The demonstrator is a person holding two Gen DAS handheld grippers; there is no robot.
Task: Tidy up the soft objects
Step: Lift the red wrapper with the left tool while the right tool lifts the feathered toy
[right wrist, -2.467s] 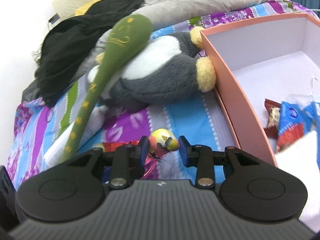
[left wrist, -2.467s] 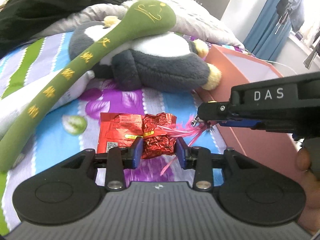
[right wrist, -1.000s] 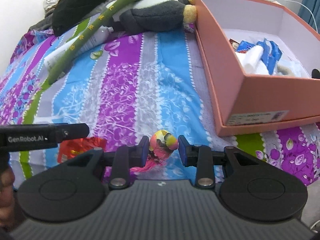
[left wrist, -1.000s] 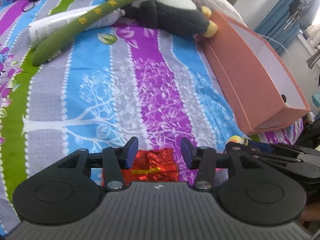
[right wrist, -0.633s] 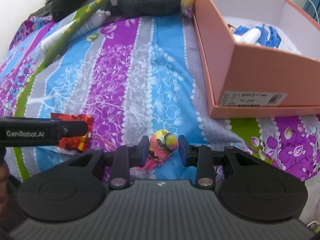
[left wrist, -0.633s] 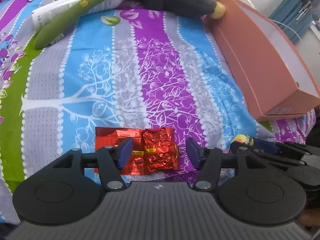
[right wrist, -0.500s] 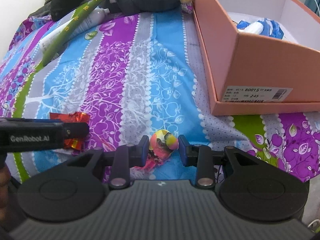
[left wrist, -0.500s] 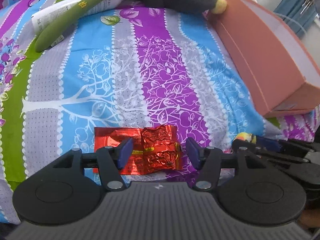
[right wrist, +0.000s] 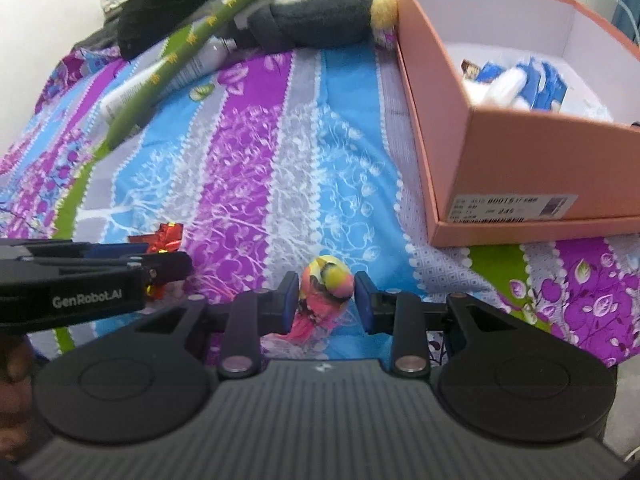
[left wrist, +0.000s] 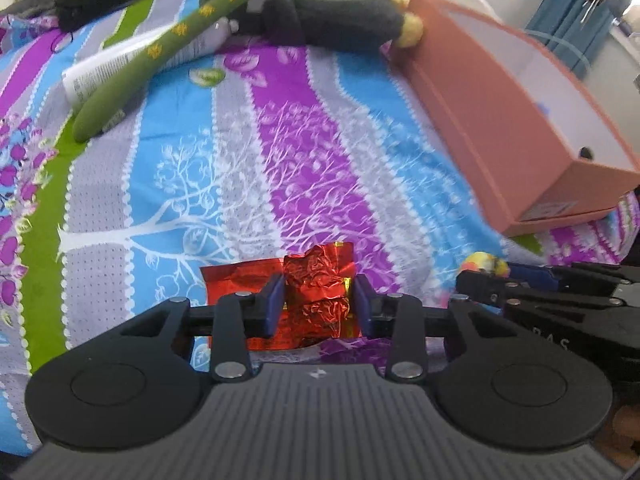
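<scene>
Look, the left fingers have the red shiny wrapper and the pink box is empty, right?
Not quite. The left fingers do have the red shiny wrapper between them, closing on it, but the pink box isn't empty: the right wrist view shows blue packets inside.

Striped floral bedspread (right wrist: 248,184) – pink box (right wrist: 516,168) (open), plush toys (left wrist: 328,12)

Bright daylight, motion blur at far end, fisheye warp at edges.
</scene>
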